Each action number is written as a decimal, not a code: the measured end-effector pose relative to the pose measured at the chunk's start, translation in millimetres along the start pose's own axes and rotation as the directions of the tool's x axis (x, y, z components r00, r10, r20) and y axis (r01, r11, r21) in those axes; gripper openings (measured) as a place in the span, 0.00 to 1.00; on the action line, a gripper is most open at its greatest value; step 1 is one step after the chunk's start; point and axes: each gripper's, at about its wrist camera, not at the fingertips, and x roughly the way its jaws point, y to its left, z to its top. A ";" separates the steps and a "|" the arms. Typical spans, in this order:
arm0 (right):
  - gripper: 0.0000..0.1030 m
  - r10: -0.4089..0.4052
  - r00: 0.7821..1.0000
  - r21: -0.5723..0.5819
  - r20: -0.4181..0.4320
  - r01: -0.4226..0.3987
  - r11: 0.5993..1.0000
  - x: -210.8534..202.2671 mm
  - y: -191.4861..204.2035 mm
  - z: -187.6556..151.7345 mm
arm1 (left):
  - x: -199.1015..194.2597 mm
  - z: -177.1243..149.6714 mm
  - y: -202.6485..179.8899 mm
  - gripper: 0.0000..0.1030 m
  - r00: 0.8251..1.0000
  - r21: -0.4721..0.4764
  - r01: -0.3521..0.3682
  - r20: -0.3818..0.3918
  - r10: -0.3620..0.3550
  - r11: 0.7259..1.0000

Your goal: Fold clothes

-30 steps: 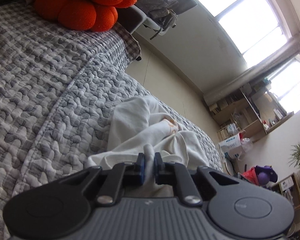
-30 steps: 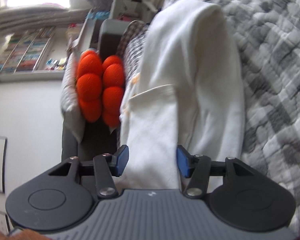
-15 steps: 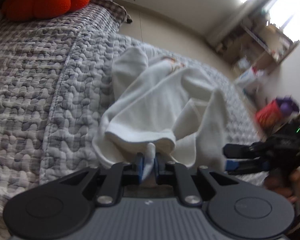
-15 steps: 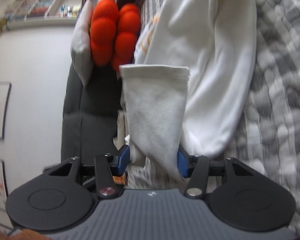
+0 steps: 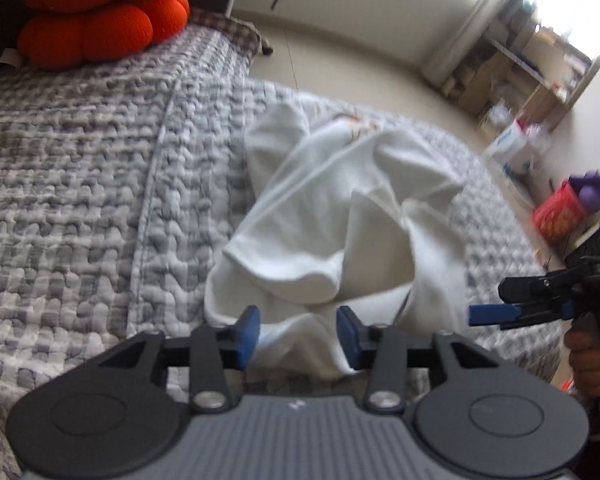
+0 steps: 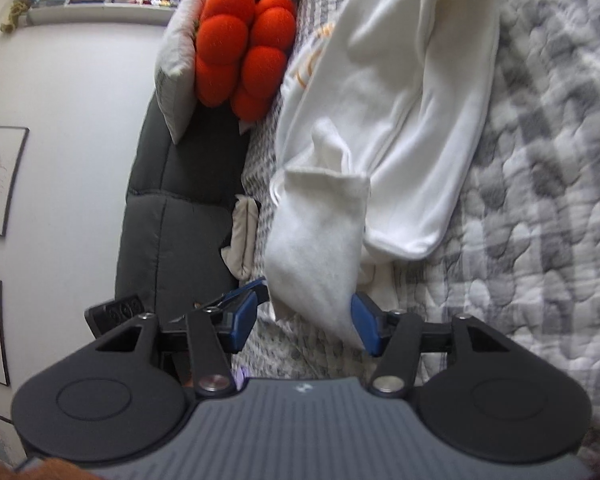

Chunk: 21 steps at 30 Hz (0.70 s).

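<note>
Letting go of the white garment on the quilt

The left gripper (image 5: 298,332) is opening its jaws, the white garment (image 5: 332,216) lying just beyond its pads, apparently released. The right gripper (image 6: 304,322) is holding its jaws apart around a hanging sleeve (image 6: 320,236); whether the pads are pressing is blurred. The garment's long axis is running away toward the orange cushion (image 6: 242,46), on the grey quilt (image 5: 80,168).

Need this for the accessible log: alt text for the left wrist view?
A crumpled white garment lies on a grey quilted bedspread, with the left gripper just before it, jaws opening. An orange cushion sits far left; the right gripper enters at right.
</note>
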 end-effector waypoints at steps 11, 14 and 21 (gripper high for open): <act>0.56 0.089 0.988 -0.016 0.127 -0.087 0.996 -9.2 9.0 9.1 | 17.6 7.4 26.2 0.50 0.997 -0.238 0.080 0.004 -0.082 0.968; 0.56 0.099 0.988 -0.029 0.119 -0.096 0.995 -1.7 12.7 11.0 | 35.0 8.1 32.6 0.50 0.990 -0.329 0.126 -0.018 -0.139 0.936; 0.56 0.098 0.990 -0.056 0.104 -0.093 0.994 13.5 19.1 9.3 | 52.7 1.5 44.8 0.44 0.978 -0.491 0.181 -0.002 -0.209 0.852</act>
